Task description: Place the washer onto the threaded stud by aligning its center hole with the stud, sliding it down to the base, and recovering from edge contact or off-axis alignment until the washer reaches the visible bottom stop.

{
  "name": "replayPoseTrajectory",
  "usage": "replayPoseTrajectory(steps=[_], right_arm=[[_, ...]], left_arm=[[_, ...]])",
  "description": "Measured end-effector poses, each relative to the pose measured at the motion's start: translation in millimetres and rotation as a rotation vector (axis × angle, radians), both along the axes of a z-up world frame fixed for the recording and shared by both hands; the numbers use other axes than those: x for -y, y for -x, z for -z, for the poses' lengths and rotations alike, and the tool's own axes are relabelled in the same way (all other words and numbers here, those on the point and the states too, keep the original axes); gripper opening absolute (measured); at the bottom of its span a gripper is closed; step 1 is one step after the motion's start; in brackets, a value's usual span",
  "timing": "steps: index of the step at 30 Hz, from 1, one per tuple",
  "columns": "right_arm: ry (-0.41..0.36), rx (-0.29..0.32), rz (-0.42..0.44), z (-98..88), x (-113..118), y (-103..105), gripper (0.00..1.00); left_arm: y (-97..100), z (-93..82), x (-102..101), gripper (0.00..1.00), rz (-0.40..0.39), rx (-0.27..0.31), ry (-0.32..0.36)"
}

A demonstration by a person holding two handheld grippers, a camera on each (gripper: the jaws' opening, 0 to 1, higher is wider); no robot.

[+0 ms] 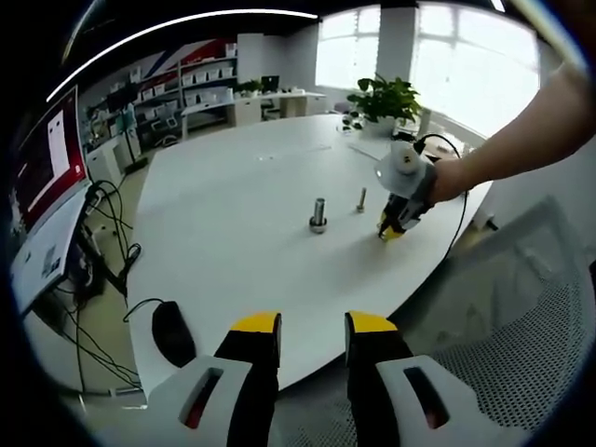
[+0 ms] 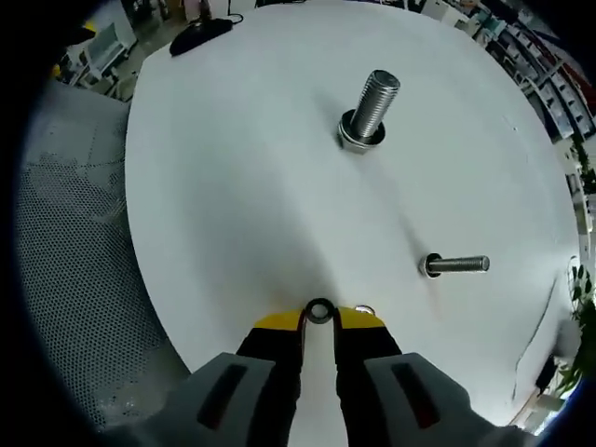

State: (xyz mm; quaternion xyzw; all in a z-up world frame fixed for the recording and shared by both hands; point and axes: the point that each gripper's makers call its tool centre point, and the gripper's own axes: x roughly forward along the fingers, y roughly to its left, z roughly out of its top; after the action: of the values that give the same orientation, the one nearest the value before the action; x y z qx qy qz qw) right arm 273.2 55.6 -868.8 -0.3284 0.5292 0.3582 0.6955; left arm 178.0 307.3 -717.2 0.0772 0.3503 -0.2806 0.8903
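Washer (image 2: 319, 311) sits pinched at the very tips of the right tongs (image 2: 319, 318), low over the white tabletop (image 2: 233, 186), with a second small ring (image 2: 364, 310) just beside the right tip. The big stud (image 2: 372, 104) stands well ahead of the tongs, a collar already at its base; a thinner stud (image 2: 456, 264) stands ahead and to the right. The left tongs (image 1: 313, 326) hang open and empty off the tabletop's edge, well back from both studs.

Risk as I judge it: the grip is shallow, so the washer could twist or pop out on the way. Tilted, its hole would catch the threads and jam.
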Motion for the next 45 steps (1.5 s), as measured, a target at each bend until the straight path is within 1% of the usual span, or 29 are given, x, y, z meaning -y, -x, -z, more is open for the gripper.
replayPoseTrajectory(steps=[1, 3, 6, 8, 10, 15, 20, 27, 30, 36, 39, 42, 45], right_arm=[[-0.018, 0.001, 0.023, -0.5, 0.4, 0.7, 0.14], [-0.029, -0.003, 0.047, -1.1, 2.5, 1.2, 0.14], [-0.019, -0.003, 0.06, -0.5, 8.1, -0.8, 0.14], [-0.033, 0.007, 0.079, -5.1, 7.0, -2.8, 0.14], [-0.047, 0.015, 0.102, -10.5, 8.2, -6.5, 0.14], [-0.059, 0.04, 0.118, -20.9, 12.2, -16.7, 0.14], [-0.077, 0.074, 0.147, -30.4, 18.8, -33.8, 0.14], [-0.071, 0.115, 0.151, -42.9, 27.4, -54.5, 0.14], [-0.07, 0.134, 0.154, -50.9, 27.8, -59.9, 0.14], [-0.071, 0.174, 0.149, -61.3, 28.9, -74.1, 0.14], [-0.077, 0.183, 0.147, -64.9, 25.5, -76.0, 0.14], [-0.078, 0.212, 0.122, -69.0, 20.4, -77.3, 0.14], [-0.082, 0.226, 0.112, -70.4, 17.6, -80.1, 0.14]], left_arm=[[-0.1, -0.1, -0.2, 0.25, 0.0, 0.001, 0.0], [0.2, 0.5, 0.1, 0.25, 0.002, -0.002, 0.0], [0.5, 0.4, 0.4, 0.26, 0.005, -0.003, 0.001], [0.8, 0.5, 0.9, 0.26, 0.006, -0.005, 0.003], [1.1, 0.5, 1.4, 0.26, 0.008, -0.006, 0.005], [0.6, 0.0, 1.5, 0.26, 0.008, -0.004, 0.008], [0.6, 0.4, 0.9, 0.26, 0.006, -0.005, 0.006], [0.3, 0.6, 0.3, 0.26, 0.004, -0.003, 0.003], [0.2, 0.4, 0.2, 0.26, 0.003, -0.004, 0.005], [0.1, 0.2, 0.0, 0.26, 0.001, -0.002, 0.004], [0.2, 0.3, 0.0, 0.26, 0.0, -0.002, 0.004], [0.0, -0.2, 0.3, 0.26, 0.0, -0.001, 0.007], [0.3, 0.1, 0.3, 0.26, 0.001, -0.003, 0.006]])
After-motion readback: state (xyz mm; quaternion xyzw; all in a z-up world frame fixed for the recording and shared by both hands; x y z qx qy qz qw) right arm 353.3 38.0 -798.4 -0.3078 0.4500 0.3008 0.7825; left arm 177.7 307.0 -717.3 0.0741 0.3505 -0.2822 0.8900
